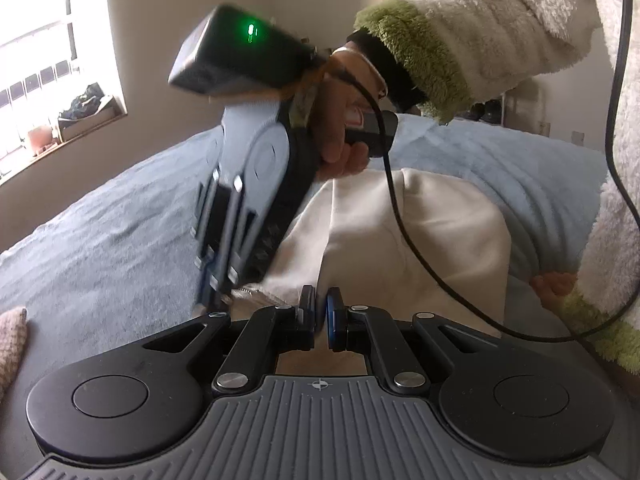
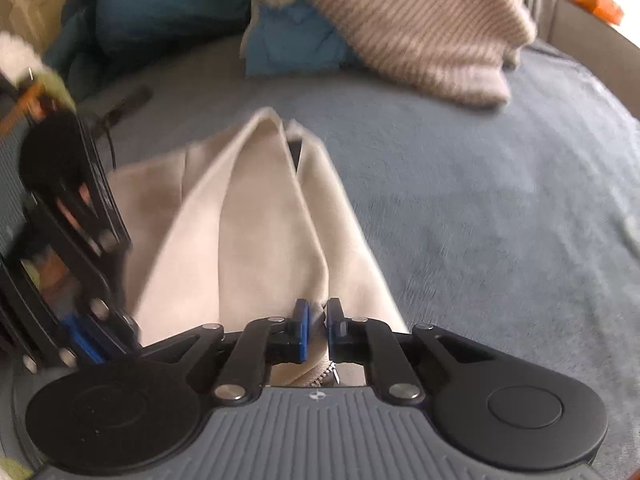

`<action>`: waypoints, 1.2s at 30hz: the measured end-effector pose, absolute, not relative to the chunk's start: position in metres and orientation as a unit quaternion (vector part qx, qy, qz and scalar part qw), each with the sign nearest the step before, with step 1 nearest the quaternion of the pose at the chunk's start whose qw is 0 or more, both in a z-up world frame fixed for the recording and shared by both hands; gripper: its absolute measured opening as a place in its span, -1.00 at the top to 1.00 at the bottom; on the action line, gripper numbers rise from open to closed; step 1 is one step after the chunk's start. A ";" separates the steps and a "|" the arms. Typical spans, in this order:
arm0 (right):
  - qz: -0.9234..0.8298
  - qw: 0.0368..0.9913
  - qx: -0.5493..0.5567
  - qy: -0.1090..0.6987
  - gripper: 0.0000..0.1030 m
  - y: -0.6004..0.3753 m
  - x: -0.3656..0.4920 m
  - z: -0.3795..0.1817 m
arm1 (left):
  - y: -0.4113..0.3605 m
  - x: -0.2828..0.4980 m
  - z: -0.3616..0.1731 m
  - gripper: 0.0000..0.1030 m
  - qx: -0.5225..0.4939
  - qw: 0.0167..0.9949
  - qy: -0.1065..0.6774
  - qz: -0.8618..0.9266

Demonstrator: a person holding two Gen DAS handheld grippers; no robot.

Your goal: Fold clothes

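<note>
Cream garment (image 2: 256, 216) sits mid-frame on the blue bedspread (image 2: 480, 200), striped knit (image 2: 420, 28) up top. No readable writing anywhere. Right gripper (image 2: 318, 330) is pinched on a fabric fold by the zipper (image 2: 326, 376); left gripper (image 1: 320, 320) likewise clamps cream cloth, bottom centre.

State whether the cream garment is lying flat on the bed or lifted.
Lifted: both tools, left tool and right tool, pinch the cream garment, which rises in peaked folds.
</note>
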State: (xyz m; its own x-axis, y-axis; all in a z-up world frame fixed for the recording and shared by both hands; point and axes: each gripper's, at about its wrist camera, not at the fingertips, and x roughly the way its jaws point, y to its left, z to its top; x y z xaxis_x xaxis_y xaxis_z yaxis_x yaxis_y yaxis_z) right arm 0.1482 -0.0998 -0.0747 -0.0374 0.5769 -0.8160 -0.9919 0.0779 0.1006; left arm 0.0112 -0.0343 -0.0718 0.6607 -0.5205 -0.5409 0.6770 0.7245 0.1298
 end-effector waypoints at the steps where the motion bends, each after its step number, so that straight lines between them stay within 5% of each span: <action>1: 0.616 0.643 -0.276 0.362 0.83 -0.101 0.150 -0.069 | -0.034 0.012 -0.071 0.92 0.160 0.897 0.240 -0.335; 13: 0.580 0.672 -0.264 0.377 0.79 -0.105 0.173 -0.097 | -0.036 0.019 -0.076 0.92 0.154 0.897 0.249 -0.331; 17: 0.547 0.716 -0.209 0.380 0.48 -0.136 0.180 -0.077 | -0.036 0.021 -0.076 0.91 0.154 0.897 0.253 -0.328; 23: 0.490 0.775 -0.119 0.380 0.47 -0.184 0.192 -0.043 | -0.032 0.027 -0.078 0.89 0.143 0.904 0.260 -0.309; 25: 0.469 0.793 -0.089 0.379 0.37 -0.200 0.196 -0.032 | -0.031 0.033 -0.080 0.83 0.142 0.909 0.265 -0.290; 27: 0.441 0.809 -0.073 0.381 0.30 -0.221 0.186 -0.028 | -0.027 0.044 -0.082 0.47 0.126 0.915 0.284 -0.256; 36: 0.371 0.829 0.015 0.418 0.26 -0.290 0.152 -0.045 | 0.067 0.060 -0.066 0.12 -0.095 0.924 0.350 -0.119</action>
State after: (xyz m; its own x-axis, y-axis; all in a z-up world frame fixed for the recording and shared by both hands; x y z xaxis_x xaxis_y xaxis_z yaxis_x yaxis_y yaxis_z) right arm 0.1525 -0.2896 -0.0450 0.3745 0.6279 -0.6823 -0.6035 0.7237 0.3348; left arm 0.0598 0.0668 -0.0658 0.7271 -0.2853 -0.6244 0.1529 0.9540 -0.2578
